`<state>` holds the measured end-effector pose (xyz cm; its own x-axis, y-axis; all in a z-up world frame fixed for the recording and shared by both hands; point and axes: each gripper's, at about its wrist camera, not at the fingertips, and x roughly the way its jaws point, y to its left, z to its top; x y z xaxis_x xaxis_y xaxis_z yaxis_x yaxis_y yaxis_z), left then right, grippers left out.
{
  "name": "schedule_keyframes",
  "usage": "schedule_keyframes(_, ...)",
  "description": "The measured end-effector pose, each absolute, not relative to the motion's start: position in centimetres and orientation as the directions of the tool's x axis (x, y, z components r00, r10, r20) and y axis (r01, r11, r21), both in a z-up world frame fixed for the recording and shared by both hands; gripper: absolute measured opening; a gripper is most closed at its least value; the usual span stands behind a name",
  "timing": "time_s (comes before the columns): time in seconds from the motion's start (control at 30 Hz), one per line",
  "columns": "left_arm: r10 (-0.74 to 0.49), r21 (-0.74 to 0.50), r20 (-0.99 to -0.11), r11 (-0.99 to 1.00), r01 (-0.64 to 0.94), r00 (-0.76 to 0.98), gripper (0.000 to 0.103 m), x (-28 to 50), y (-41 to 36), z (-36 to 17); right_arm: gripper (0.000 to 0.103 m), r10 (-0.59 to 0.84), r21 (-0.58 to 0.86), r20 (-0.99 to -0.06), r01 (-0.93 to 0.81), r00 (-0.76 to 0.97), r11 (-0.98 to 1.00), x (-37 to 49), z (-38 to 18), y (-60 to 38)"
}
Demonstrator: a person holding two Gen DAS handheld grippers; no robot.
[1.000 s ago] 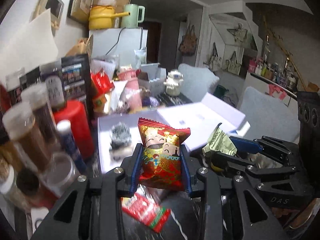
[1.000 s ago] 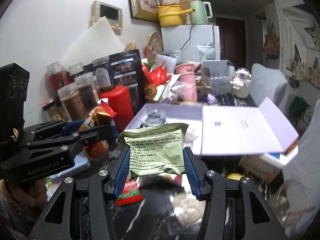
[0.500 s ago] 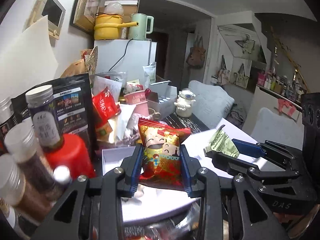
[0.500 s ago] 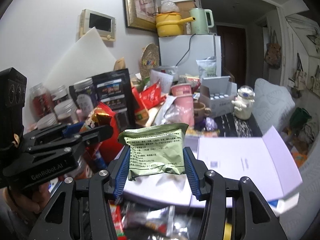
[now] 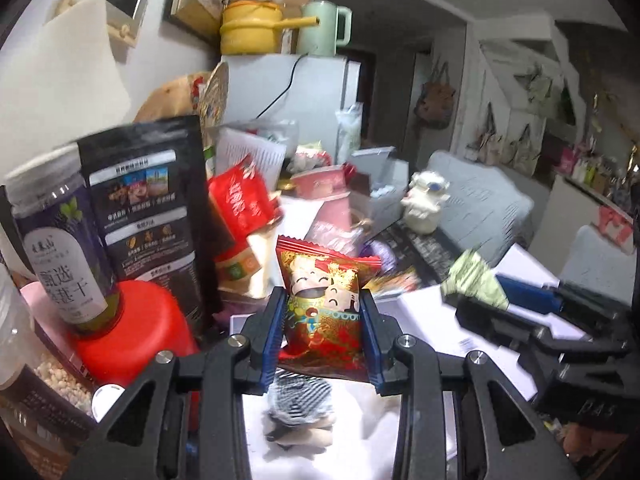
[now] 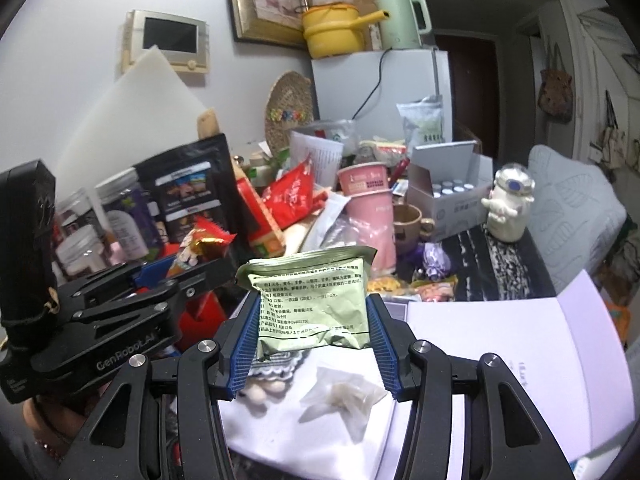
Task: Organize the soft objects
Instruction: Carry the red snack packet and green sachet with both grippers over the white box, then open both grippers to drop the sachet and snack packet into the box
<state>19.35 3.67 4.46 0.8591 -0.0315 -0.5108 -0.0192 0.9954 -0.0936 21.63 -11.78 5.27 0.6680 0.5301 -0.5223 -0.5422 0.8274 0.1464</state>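
Black angular left gripper (image 6: pixel 192 280) marked "GenRoboLAI", silver screws, ribbed blue pads on the fingers (image 6: pixel 244 344).

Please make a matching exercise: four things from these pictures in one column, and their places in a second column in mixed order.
1. red snack packet
2. green packet
3. yellow pot
4. clear sachet

a. on the white fridge
b. between the right gripper fingers
c. lying in the white box
d. between the left gripper fingers

Pairs: 1-d, 2-b, 3-a, 4-c
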Motion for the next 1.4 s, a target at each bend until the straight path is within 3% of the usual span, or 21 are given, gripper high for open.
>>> schedule_keyframes(0.63,-0.005,-0.063,-0.731,0.996,-0.06,0.682,0.034,24.9,4.3,-4.0,0.051,0.442,0.177,-0.72,-0.474,0.535,0.863,28.3,-3.3,-10.9)
schedule_keyframes(1.2,0.045,0.004,-0.77,0.998,-0.066,0.636,0.035,25.6,4.6,-5.5,0.054,0.416,0.194,-0.779,-0.451,0.469,0.871,29.6,-6.2,-10.4)
schedule_keyframes(1.4,0.054,0.032,-0.776,0.998,-0.045,0.628,0.035,25.8,3.6,-5.2,0.062,0.402,0.179,-0.779,-0.443,0.481,0.878,29.4,-5.7,-10.4)
